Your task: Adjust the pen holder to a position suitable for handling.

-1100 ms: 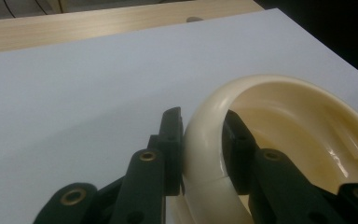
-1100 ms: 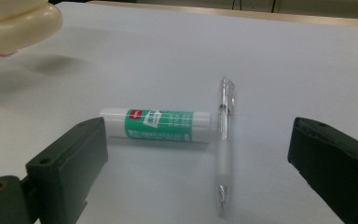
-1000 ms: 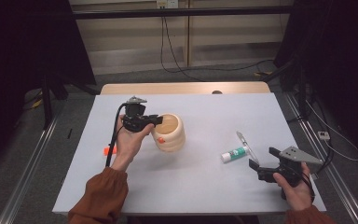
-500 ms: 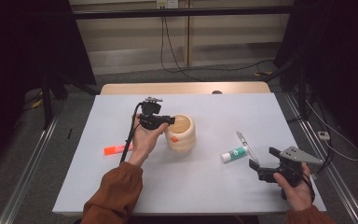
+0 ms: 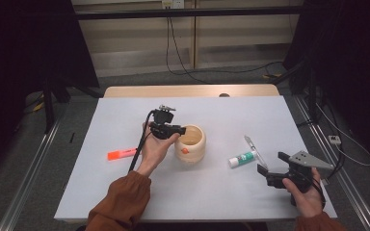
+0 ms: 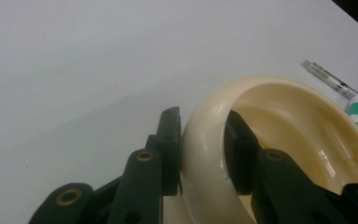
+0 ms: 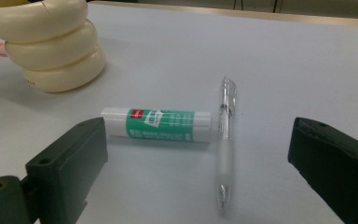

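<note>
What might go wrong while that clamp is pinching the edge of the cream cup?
The left gripper pinches only the rim of the cream cup, one jaw inside, one outside, so the cup could tip or slip free. Moved toward the right gripper, which waits open, it might knock the glue stick or the pen.

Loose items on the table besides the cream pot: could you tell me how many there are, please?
3. An orange highlighter lies left of the left gripper, which grips the pot's rim; a glue stick and a clear pen lie before the open right gripper.
</note>
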Demonstrator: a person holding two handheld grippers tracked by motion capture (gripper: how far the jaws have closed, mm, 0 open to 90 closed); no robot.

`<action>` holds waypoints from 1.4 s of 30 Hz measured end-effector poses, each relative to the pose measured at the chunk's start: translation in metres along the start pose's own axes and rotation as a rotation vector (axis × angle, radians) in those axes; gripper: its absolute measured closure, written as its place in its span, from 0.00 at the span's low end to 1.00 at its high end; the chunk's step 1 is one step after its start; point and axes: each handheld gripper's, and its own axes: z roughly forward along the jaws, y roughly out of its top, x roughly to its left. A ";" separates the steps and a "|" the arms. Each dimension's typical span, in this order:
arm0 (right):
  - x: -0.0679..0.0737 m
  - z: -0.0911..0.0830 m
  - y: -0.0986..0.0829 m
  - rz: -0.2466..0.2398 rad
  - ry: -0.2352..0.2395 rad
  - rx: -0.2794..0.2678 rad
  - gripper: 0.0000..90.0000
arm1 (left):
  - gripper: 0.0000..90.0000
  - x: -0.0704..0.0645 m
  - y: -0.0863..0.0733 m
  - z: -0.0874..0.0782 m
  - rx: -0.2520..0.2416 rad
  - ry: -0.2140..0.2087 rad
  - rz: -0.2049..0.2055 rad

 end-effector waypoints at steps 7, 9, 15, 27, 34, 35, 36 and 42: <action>0.000 0.000 0.000 0.001 0.001 0.002 0.05 | 0.77 0.002 0.000 0.000 -0.004 -0.036 0.013; 0.000 0.000 0.000 -0.001 0.002 0.004 0.05 | 0.73 0.002 0.000 -0.001 -0.016 -0.048 0.012; 0.000 0.000 0.000 0.000 0.001 0.000 0.05 | 0.50 0.002 0.002 -0.009 -0.056 -0.062 0.055; 0.000 0.000 0.000 0.001 0.001 0.001 0.05 | 0.05 0.020 -0.006 -0.042 -0.156 -0.075 0.108; 0.000 0.000 0.000 -0.001 -0.001 0.000 0.05 | 0.06 0.033 -0.023 -0.060 -0.246 -0.039 0.087; 0.000 0.000 0.000 0.000 -0.001 0.001 0.05 | 0.06 0.034 -0.025 -0.062 -0.258 -0.038 0.084; 0.000 0.000 0.000 0.000 0.000 0.001 0.05 | 0.06 0.035 -0.027 -0.064 -0.259 -0.036 0.092; 0.000 0.000 0.000 0.000 -0.001 0.001 0.05 | 0.07 0.034 -0.040 -0.075 -0.264 -0.020 0.123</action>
